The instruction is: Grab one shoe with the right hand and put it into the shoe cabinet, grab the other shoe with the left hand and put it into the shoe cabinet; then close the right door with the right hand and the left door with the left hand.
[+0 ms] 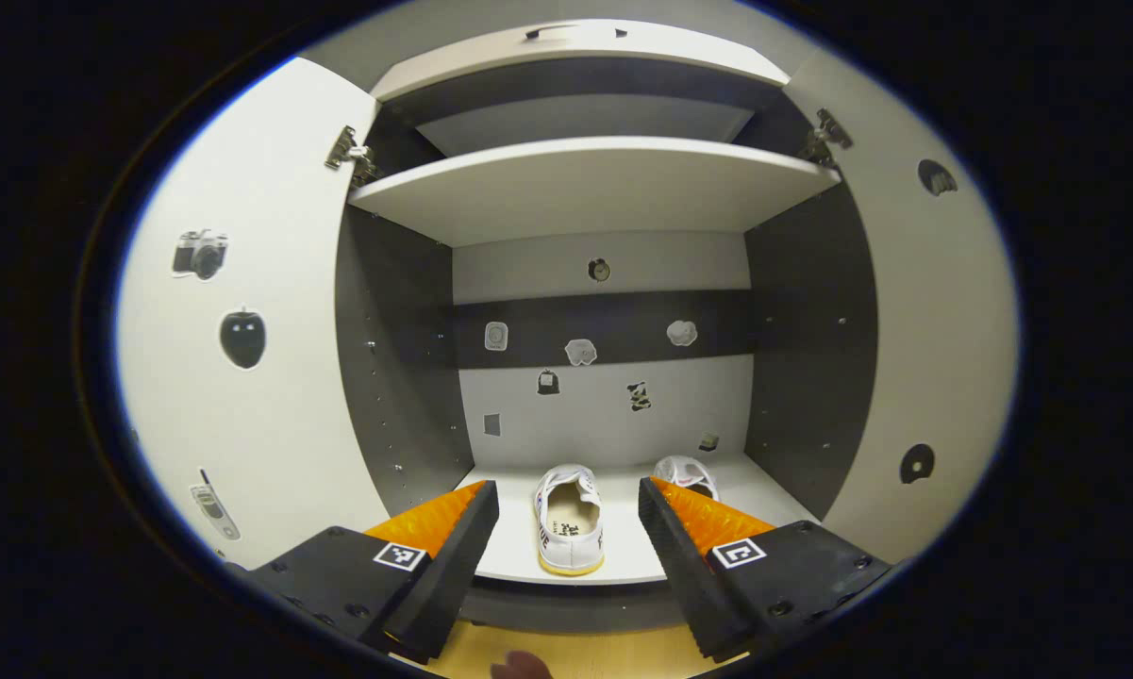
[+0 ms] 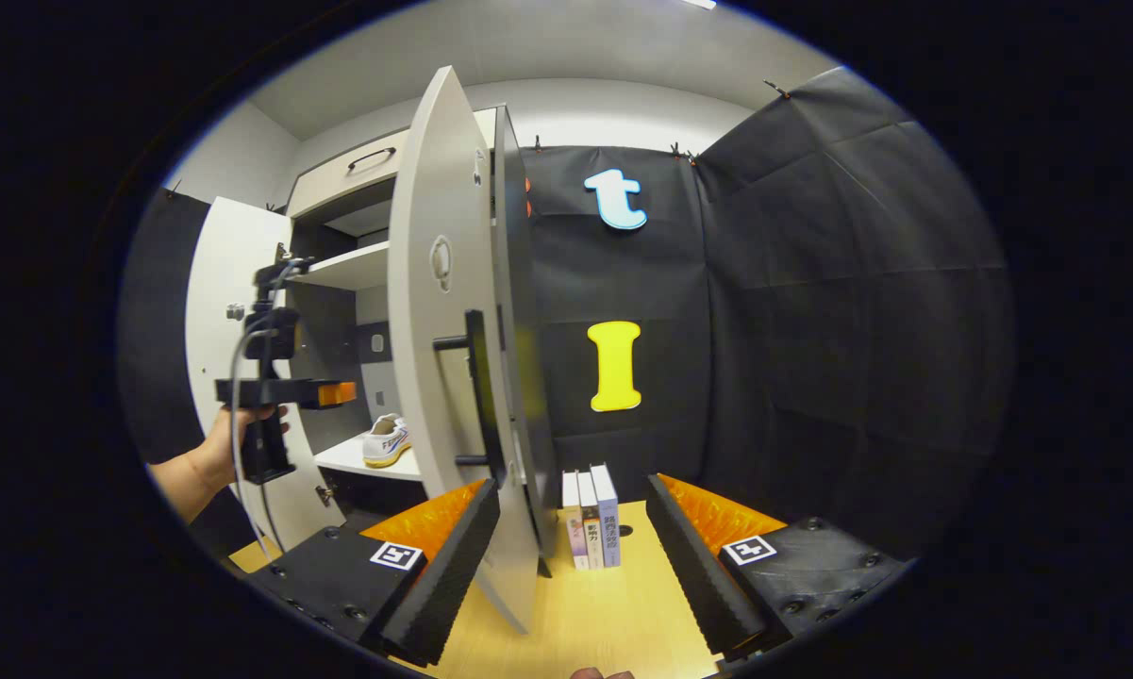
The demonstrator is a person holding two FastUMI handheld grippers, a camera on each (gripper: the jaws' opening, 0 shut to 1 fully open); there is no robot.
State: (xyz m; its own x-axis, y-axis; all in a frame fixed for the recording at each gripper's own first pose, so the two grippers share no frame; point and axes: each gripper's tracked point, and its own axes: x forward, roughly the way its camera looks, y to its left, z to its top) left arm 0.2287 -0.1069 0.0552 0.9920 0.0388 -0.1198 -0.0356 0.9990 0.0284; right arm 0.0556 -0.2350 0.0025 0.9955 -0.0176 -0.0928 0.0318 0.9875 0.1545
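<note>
- Cabinet (image 1: 585, 189): flat pale boards, dark inner side walls, metal hinges at the upper corners, small stickers on the back panel and inside the doors.
- Both doors swung open; right door (image 2: 439, 377) pale and smooth, edge-on in the right gripper view, with a straight black bar handle (image 2: 474, 387).
- Left door (image 1: 245, 377) pale, with picture stickers on its inner face.
- Two white canvas shoes on the bottom shelf (image 1: 613, 556): near shoe (image 1: 569, 519) heel-first, with a yellowish sole; far shoe (image 1: 686, 474) just beside it, partly hidden by a finger.
- Left gripper (image 1: 569, 547) level, aimed into the cabinet, jaws spread wide, gripping nothing; a hand (image 2: 236, 443) grasps its handle from below.
- Right gripper (image 2: 574, 556) low over the pale wood worktop (image 2: 604, 613), jaws wide apart and empty, the door edge between them.
- Three upright books (image 2: 591, 519) on the worktop by the cabinet's foot.
</note>
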